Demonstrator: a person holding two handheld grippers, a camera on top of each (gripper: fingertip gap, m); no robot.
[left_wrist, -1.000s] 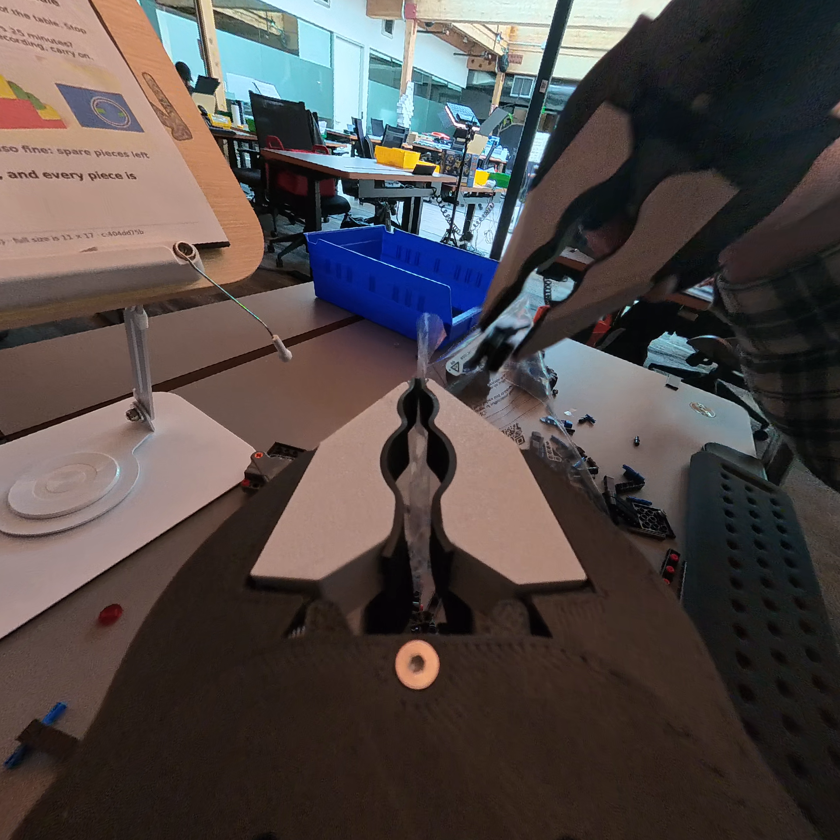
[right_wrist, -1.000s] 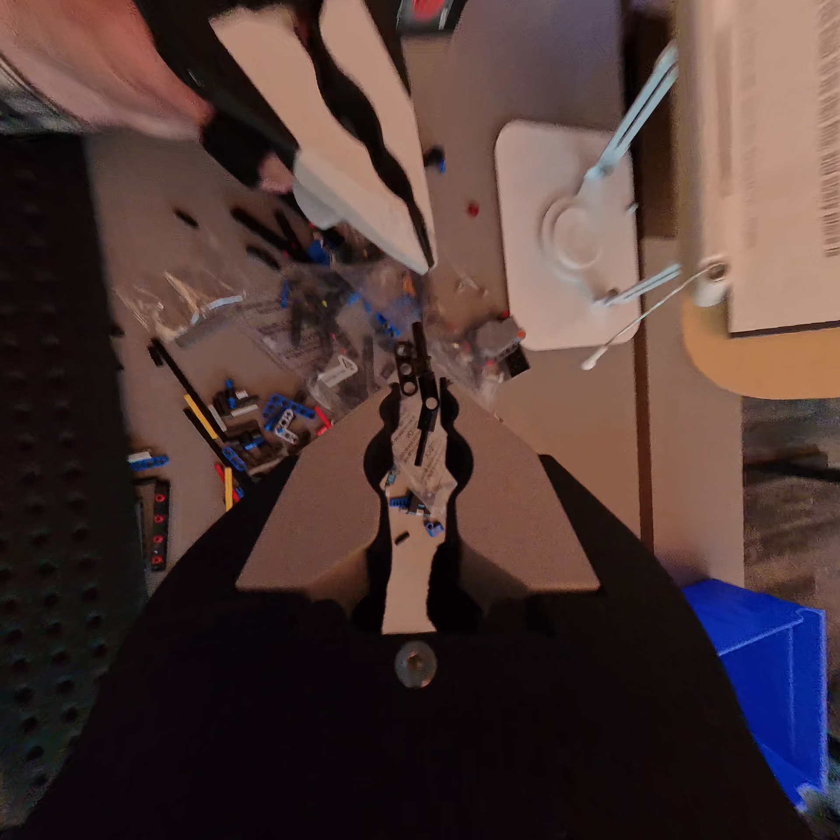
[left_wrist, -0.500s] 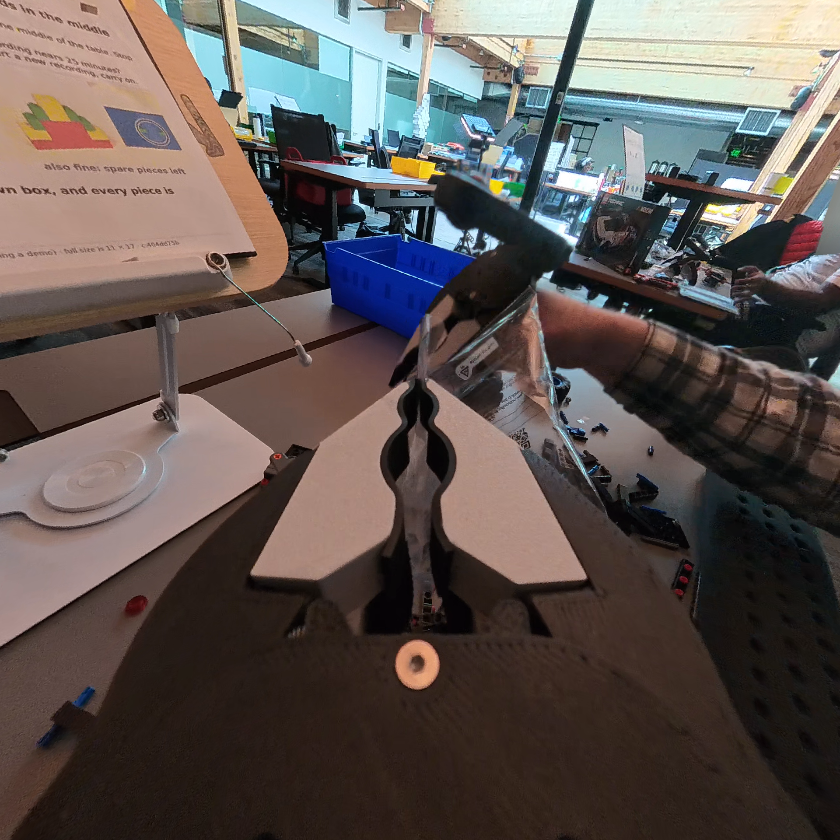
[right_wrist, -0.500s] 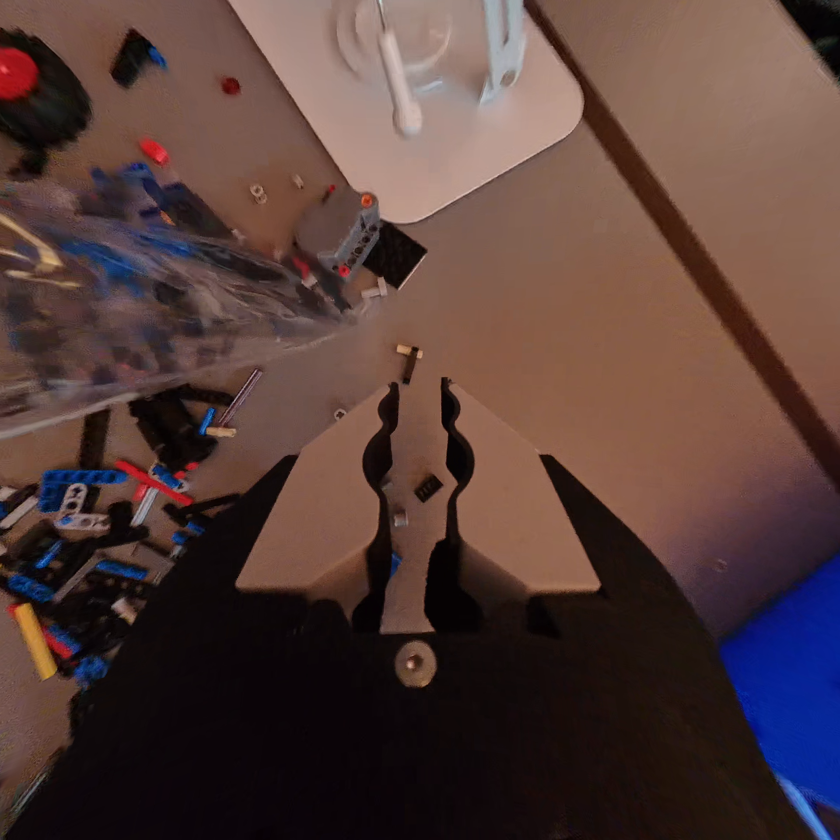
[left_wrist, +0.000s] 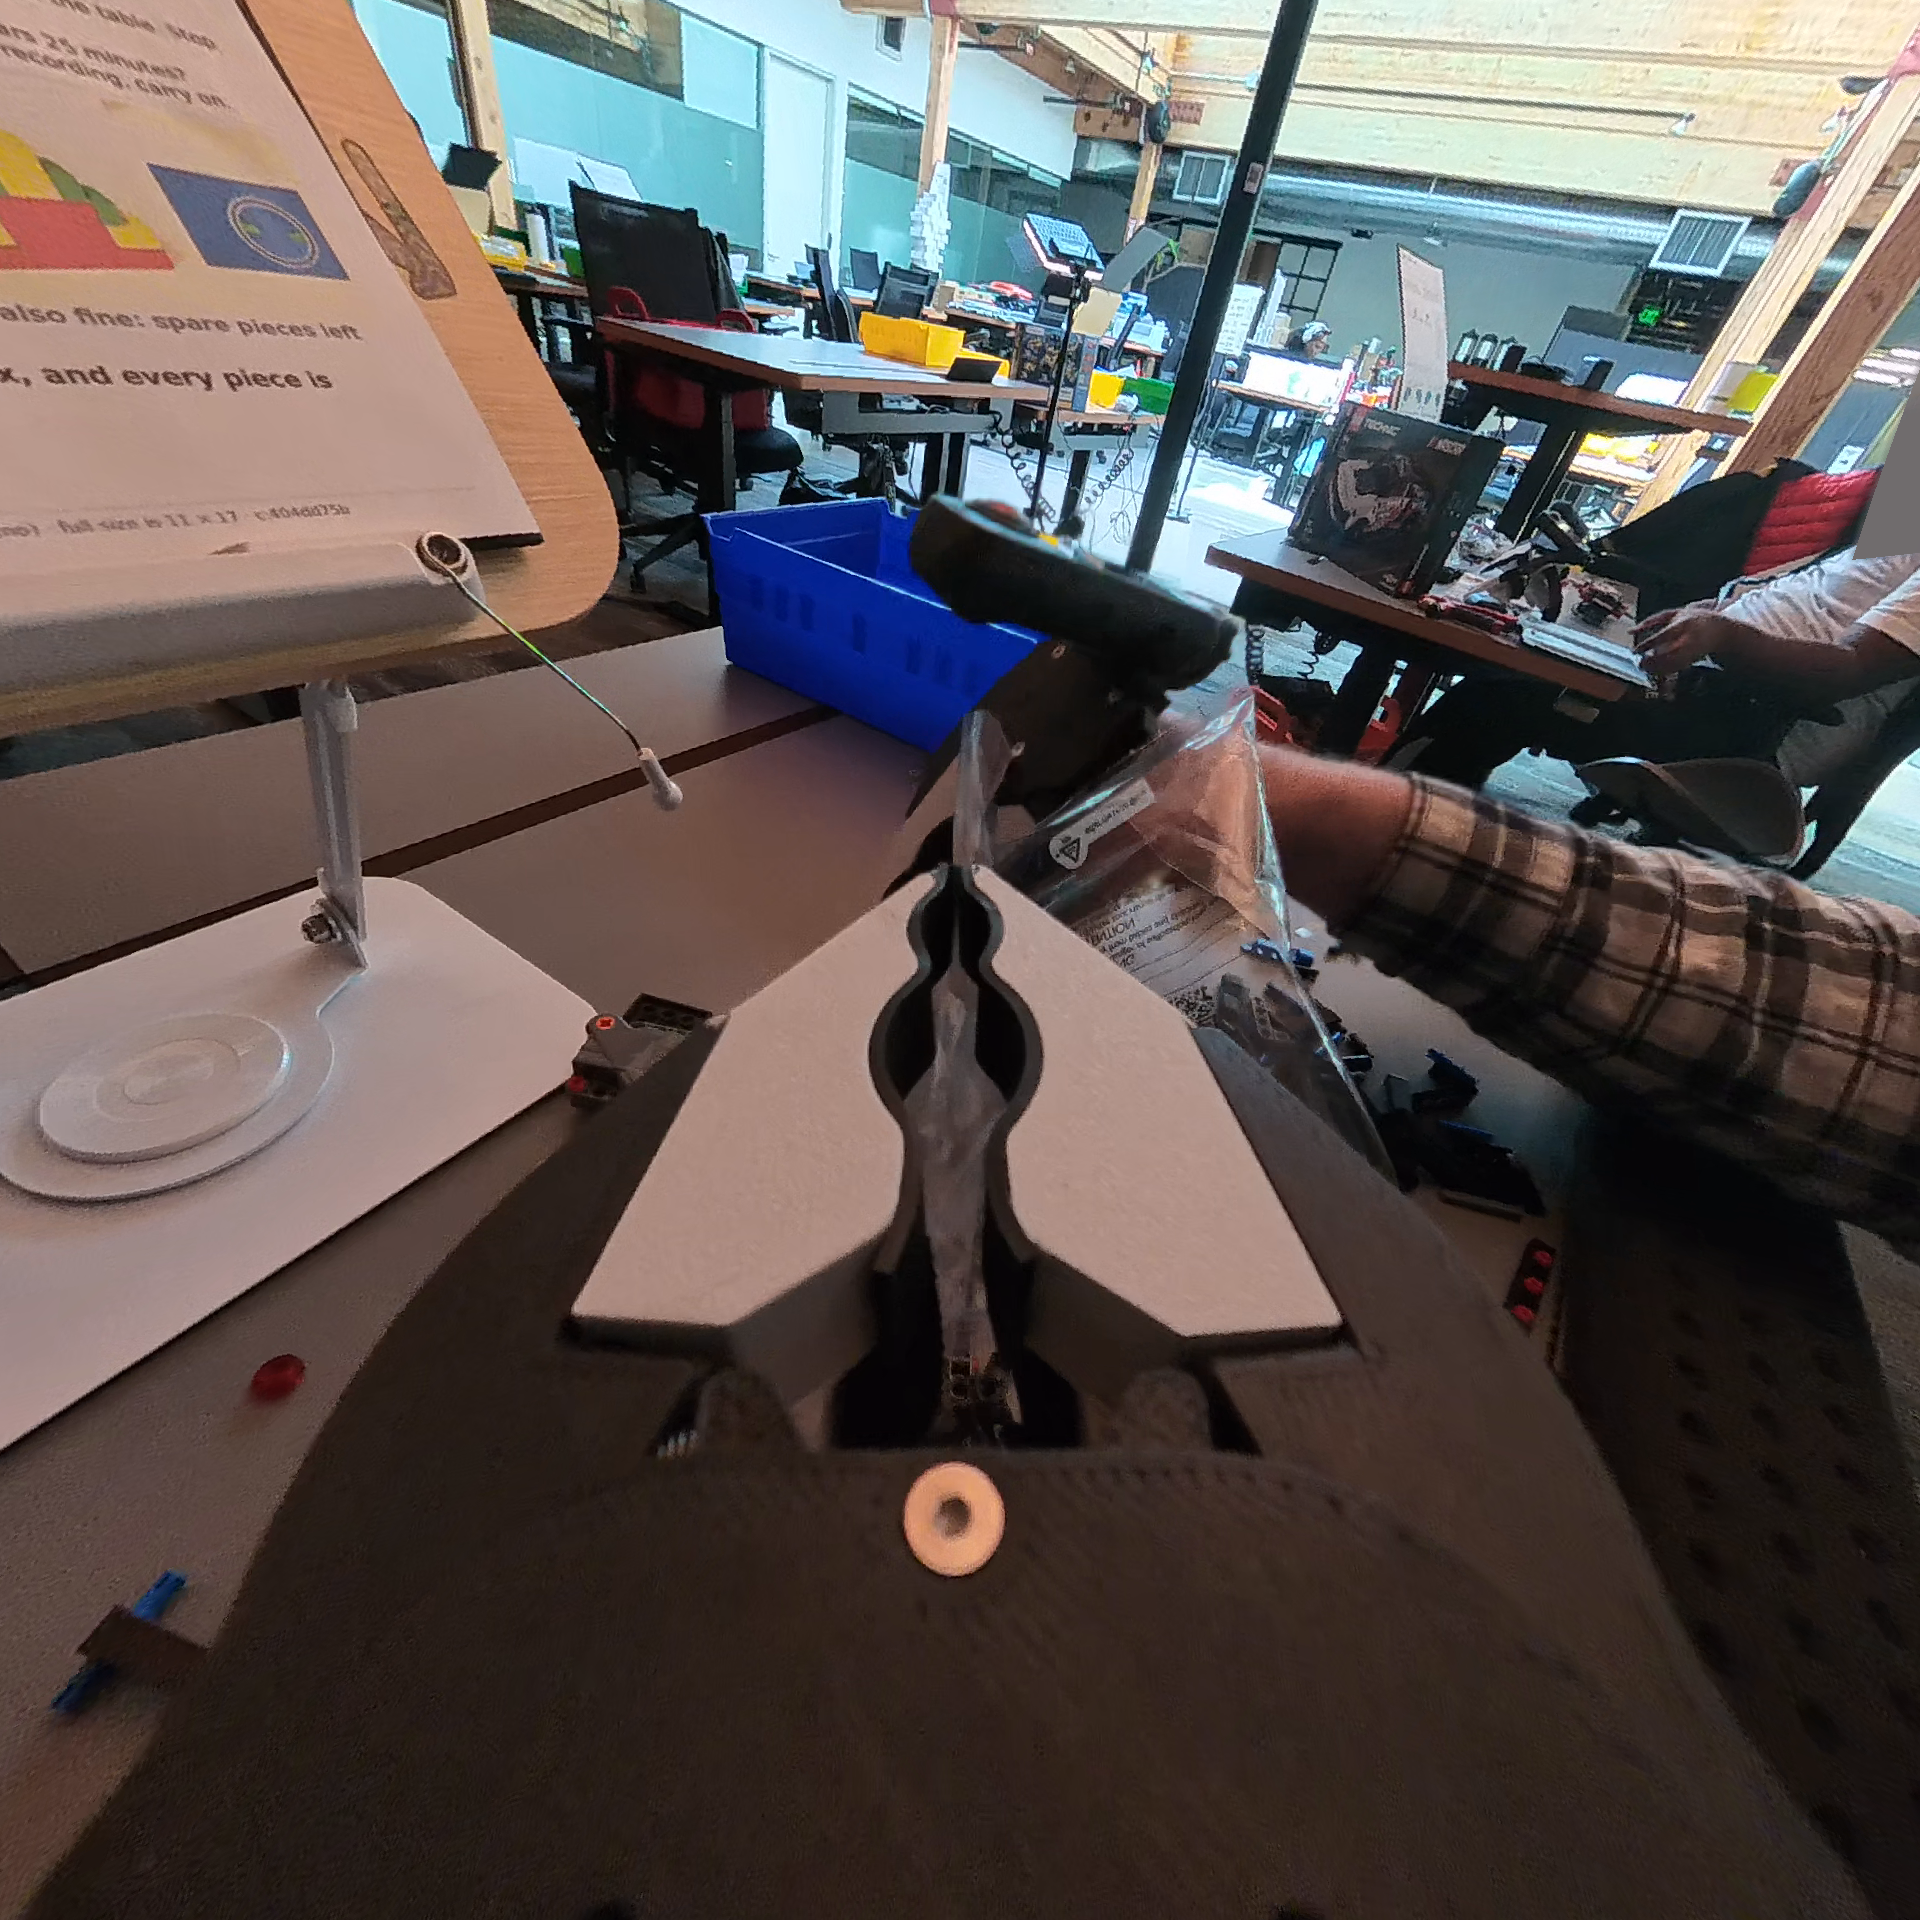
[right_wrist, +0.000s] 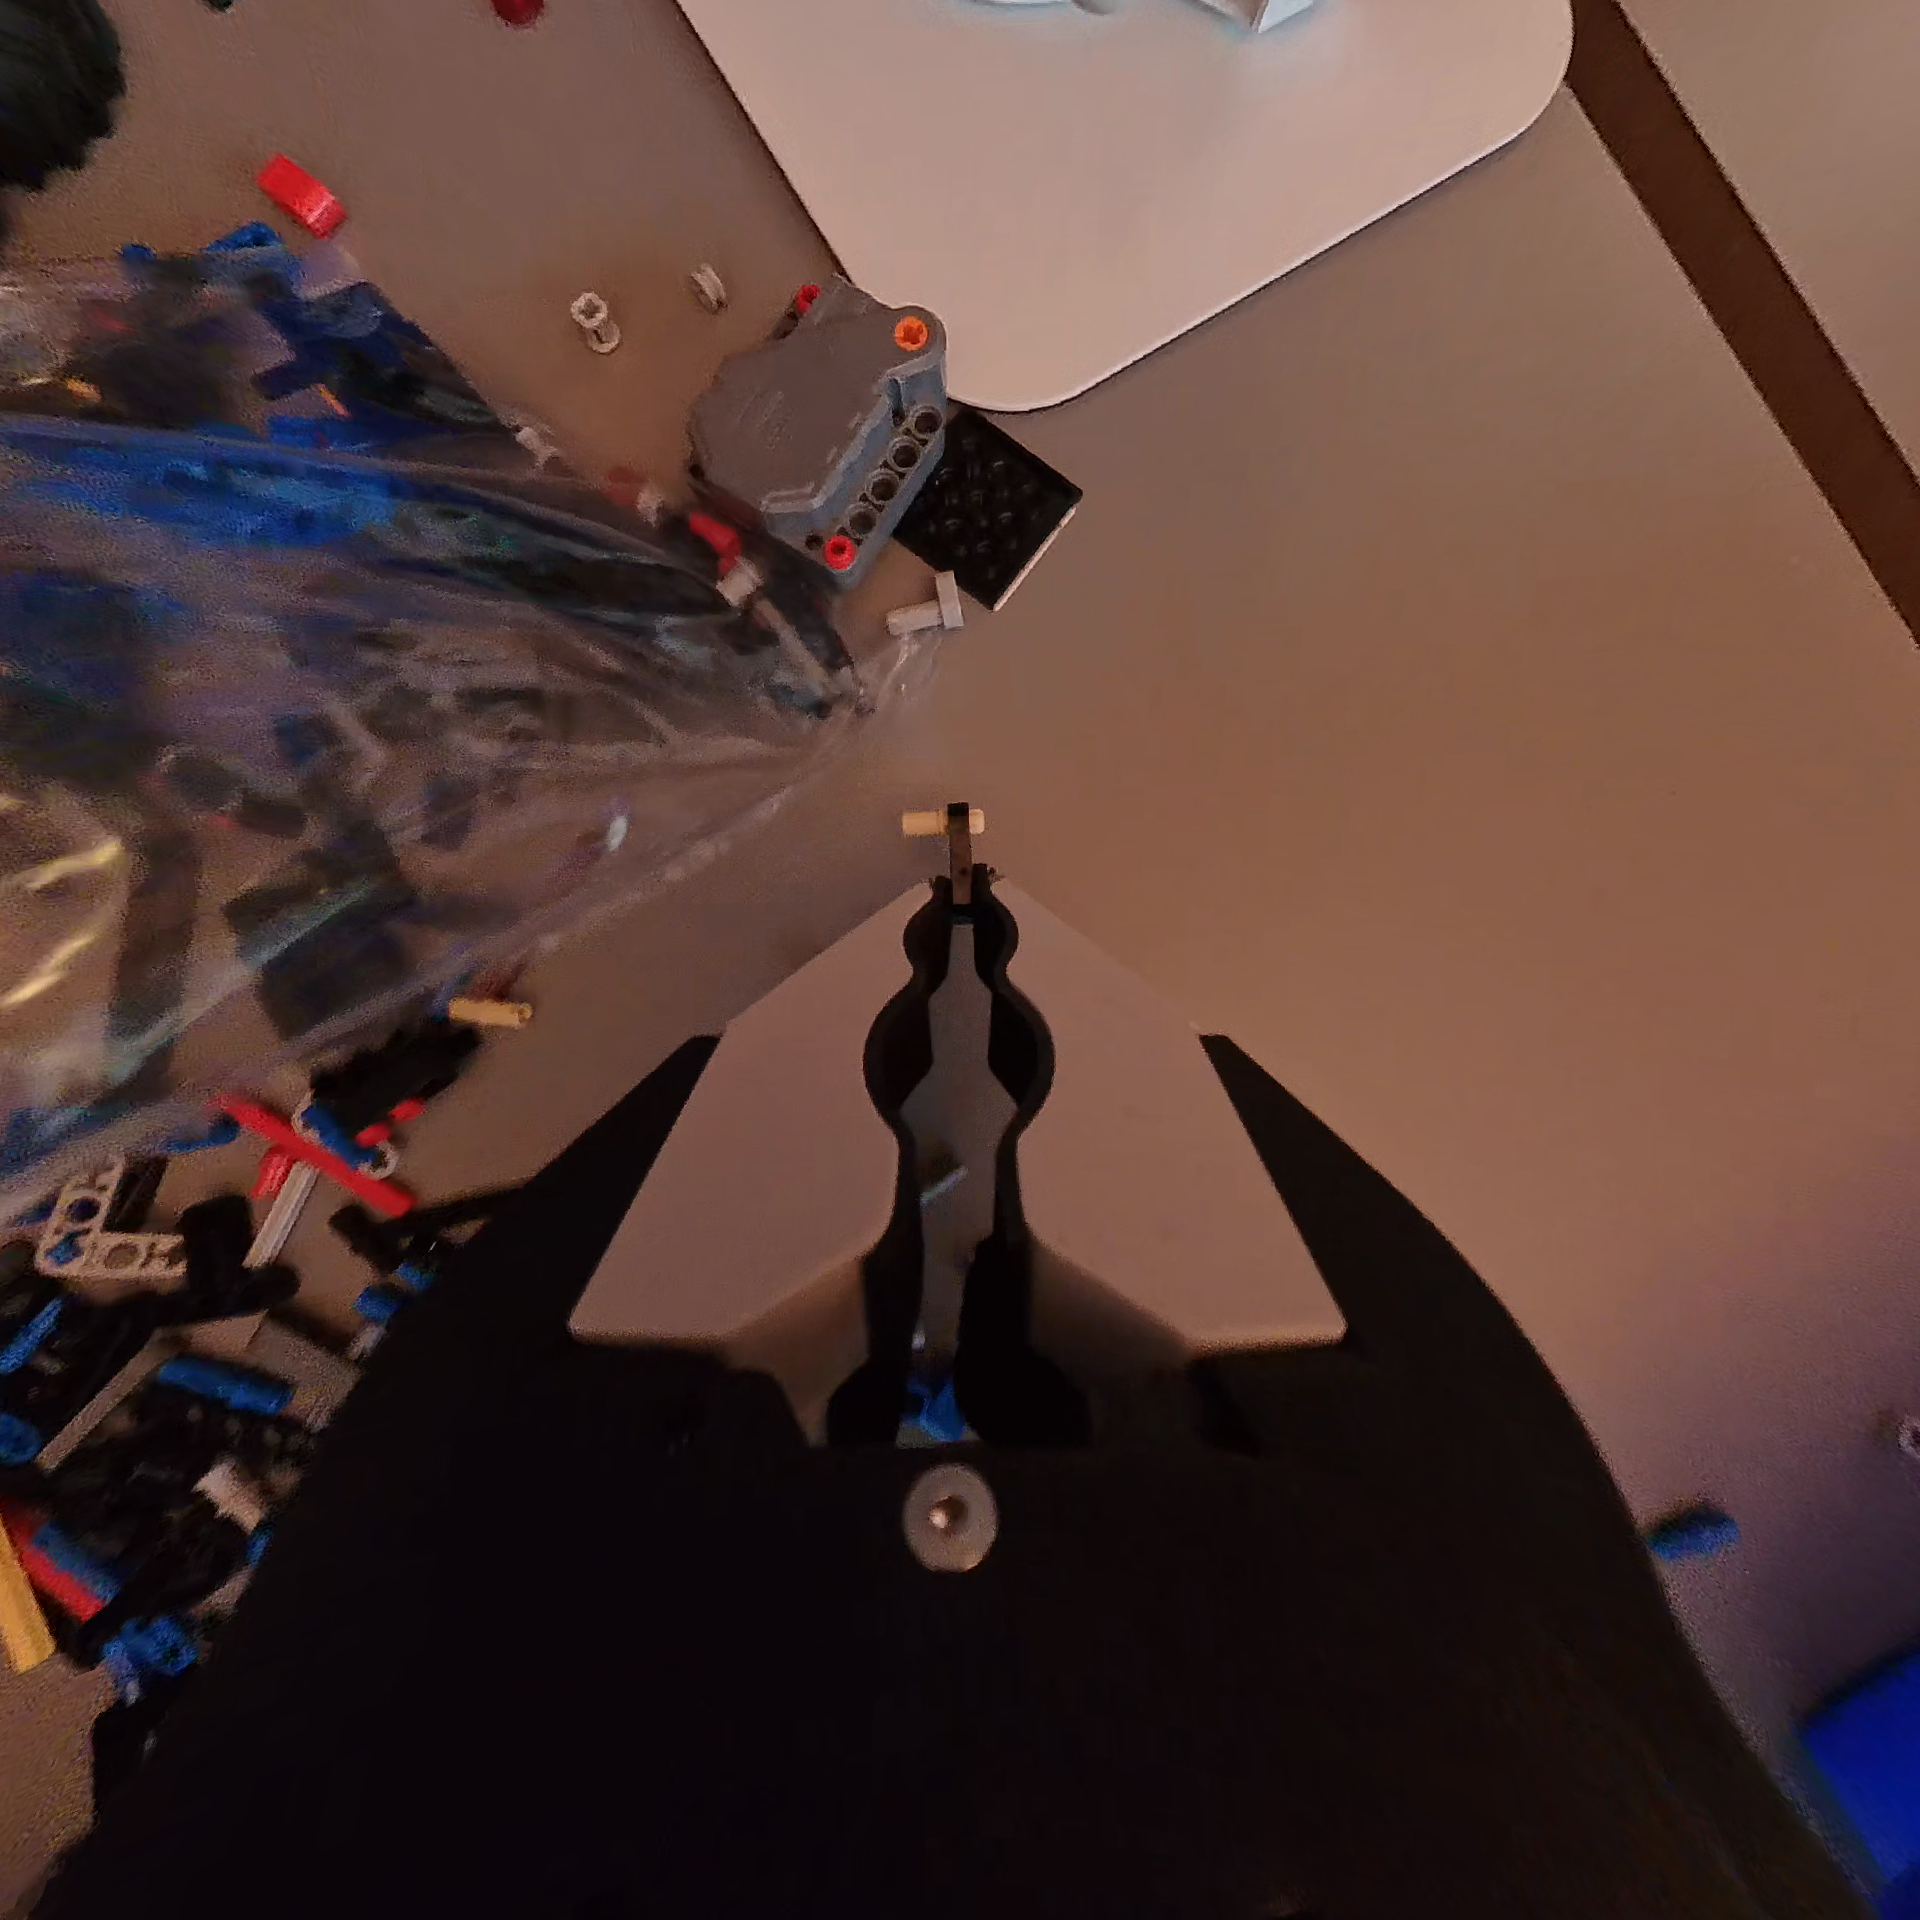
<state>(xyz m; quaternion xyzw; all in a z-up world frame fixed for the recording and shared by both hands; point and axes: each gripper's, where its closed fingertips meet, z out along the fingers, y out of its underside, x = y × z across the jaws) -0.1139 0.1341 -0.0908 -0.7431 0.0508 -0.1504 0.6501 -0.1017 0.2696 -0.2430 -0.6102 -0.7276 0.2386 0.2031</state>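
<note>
— What have you got on the left?

— My left gripper (left_wrist: 961, 878) has its jaws clamped together on a clear plastic bag (left_wrist: 1164, 894); a strip of the film runs down the slot between them. The bag hangs off to the right of the tips, with small blue and black pieces inside and some print on it that I won't read out. It sits above the grey counter (left_wrist: 727, 831).

— And the right?

— In the left wrist view I see the right gripper (left_wrist: 935, 821) beyond the bag, tilted down toward the counter, with a plaid sleeve (left_wrist: 1621, 977) behind it. In its own view the right gripper (right_wrist: 961, 883) has its jaws drawn nearly together on a thin black pin (right_wrist: 961, 852) that sticks out past the tips. A cream peg (right_wrist: 925, 823) crosses the pin's far end. I think the two are joined, but the picture is too soft to say for sure.

— What's around it?

— To the left of the right gripper the bag (right_wrist: 364, 675) is blurred, with loose pieces (right_wrist: 208, 1299) in blue, black, red and white scattered beneath it. Farther ahead a grey block with a row of holes (right_wrist: 821, 436) lies touching a black studded plate (right_wrist: 987, 504), just beside the white base (right_wrist: 1143, 156) of a document stand (left_wrist: 208, 603). A blue bin (left_wrist: 852, 613) stands at the counter's far edge, well apart from both grippers.
</note>
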